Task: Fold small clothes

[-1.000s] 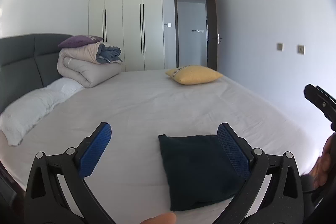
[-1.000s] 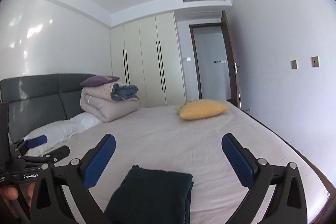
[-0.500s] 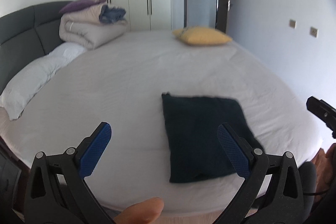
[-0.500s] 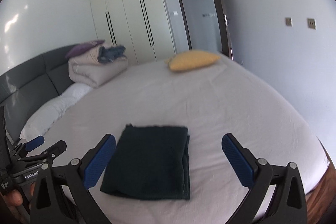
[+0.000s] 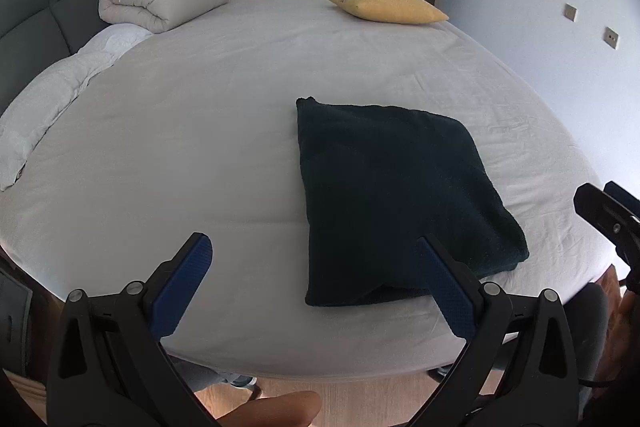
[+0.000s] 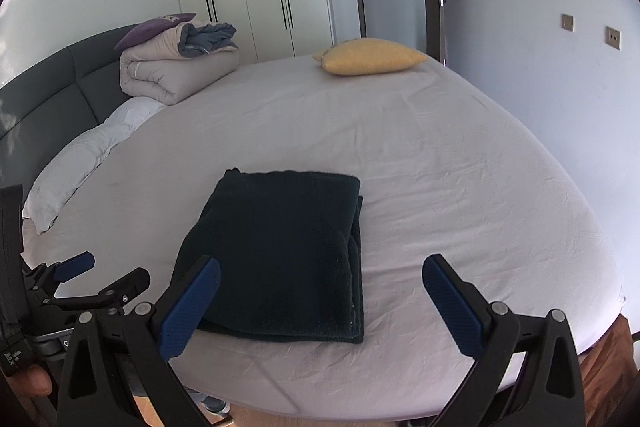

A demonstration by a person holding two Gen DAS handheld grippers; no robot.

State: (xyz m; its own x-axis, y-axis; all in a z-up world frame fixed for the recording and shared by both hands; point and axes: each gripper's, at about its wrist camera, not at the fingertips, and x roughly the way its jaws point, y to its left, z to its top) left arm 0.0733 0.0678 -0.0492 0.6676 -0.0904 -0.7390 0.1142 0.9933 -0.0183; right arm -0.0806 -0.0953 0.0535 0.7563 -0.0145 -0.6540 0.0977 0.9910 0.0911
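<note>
Right wrist shows folded cloth (image 6: 280, 251) layered edge, left doesn't; both tools (image 5: 316, 287) (image 6: 320, 301) gape empty.

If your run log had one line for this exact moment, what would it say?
left tool: open, empty | right tool: open, empty | dark garment: folded, flat on bed | contact: none

left gripper (image 5: 314, 281) jaws spread wide, right gripper (image 6: 322, 301) likewise, both empty
</note>
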